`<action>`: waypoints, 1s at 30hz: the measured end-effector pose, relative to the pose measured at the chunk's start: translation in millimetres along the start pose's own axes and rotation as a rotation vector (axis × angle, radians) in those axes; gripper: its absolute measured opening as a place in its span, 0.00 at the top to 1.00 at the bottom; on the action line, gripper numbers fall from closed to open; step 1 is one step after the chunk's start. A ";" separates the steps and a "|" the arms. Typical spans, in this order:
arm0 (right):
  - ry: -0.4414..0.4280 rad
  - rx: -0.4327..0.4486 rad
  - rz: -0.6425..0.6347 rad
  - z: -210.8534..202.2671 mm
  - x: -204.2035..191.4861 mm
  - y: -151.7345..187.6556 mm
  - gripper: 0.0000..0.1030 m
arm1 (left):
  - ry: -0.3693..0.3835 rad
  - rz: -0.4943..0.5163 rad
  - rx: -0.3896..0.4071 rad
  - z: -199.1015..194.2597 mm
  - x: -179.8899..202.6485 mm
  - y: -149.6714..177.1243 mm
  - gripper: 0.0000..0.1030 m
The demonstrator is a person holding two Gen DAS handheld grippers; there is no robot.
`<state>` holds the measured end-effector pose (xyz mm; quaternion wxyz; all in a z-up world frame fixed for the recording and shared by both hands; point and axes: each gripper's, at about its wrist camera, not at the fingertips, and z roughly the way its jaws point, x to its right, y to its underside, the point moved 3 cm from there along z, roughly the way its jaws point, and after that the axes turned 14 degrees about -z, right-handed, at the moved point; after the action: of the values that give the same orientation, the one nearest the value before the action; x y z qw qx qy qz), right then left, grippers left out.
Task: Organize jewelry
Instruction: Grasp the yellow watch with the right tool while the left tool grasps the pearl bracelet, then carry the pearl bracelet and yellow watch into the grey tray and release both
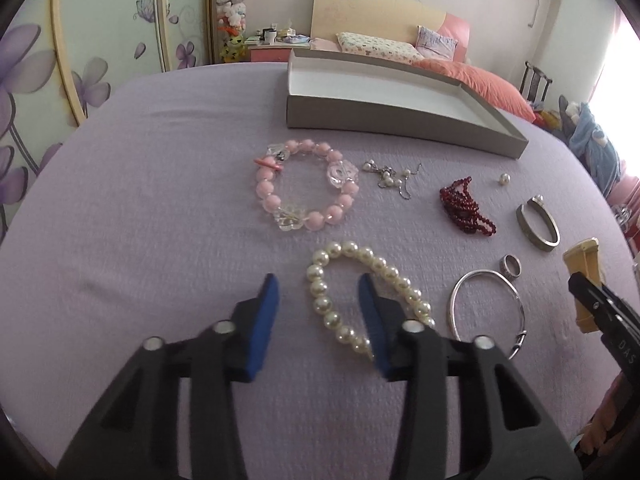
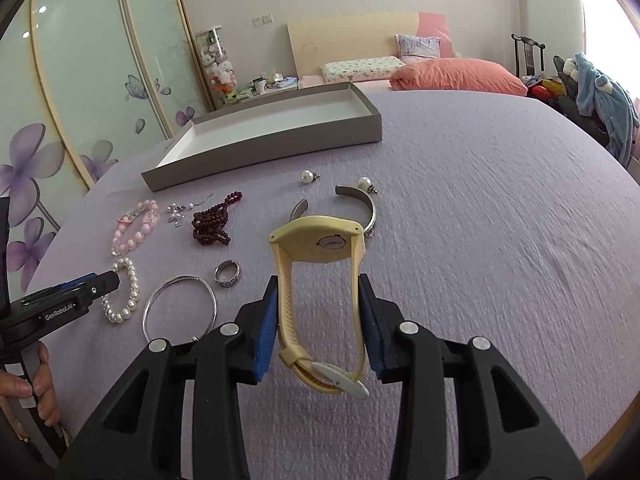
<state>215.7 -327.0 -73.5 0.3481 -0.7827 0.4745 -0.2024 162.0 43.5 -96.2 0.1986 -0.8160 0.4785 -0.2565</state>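
Observation:
Jewelry lies on a purple bedspread. My left gripper (image 1: 318, 286) is open, its jaws straddling one side of a white pearl bracelet (image 1: 320, 300) just above it. My right gripper (image 2: 318, 290) is shut on a cream-yellow watch (image 2: 320, 240), holding its strap above the spread; the watch also shows in the left wrist view (image 1: 586, 268). Nearby lie a pink bead bracelet (image 1: 304, 192), pearl earrings on wire (image 1: 390, 176), a dark red bead strand (image 1: 466, 208), a silver bangle (image 1: 486, 304), a ring (image 1: 512, 266), a metal cuff (image 1: 536, 224) and a grey empty tray (image 1: 400, 120).
Two loose pearl studs (image 2: 307, 176) (image 2: 365, 183) lie near the cuff (image 2: 370, 204). Pillows (image 2: 456, 74) and a headboard stand beyond the tray (image 2: 260, 148). A wardrobe with flower decals is on the left, a chair with clothes (image 2: 600, 92) on the right.

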 end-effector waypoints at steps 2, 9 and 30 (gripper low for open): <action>-0.001 0.003 0.001 -1.6 0.4 0.2 0.62 | -0.004 0.009 0.000 -0.2 2.9 1.0 0.71; -0.004 0.018 0.002 -9.2 0.6 1.4 0.62 | -0.058 0.056 0.017 1.0 15.0 5.4 0.83; -0.094 0.108 -0.050 -27.1 -8.4 -43.1 0.62 | 0.179 0.062 0.130 -64.2 14.7 -25.7 0.91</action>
<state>220.1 -315.9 -23.3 0.4066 -0.7830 0.4263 -0.1996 146.4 37.4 -27.5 0.2153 -0.7601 0.5018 -0.3523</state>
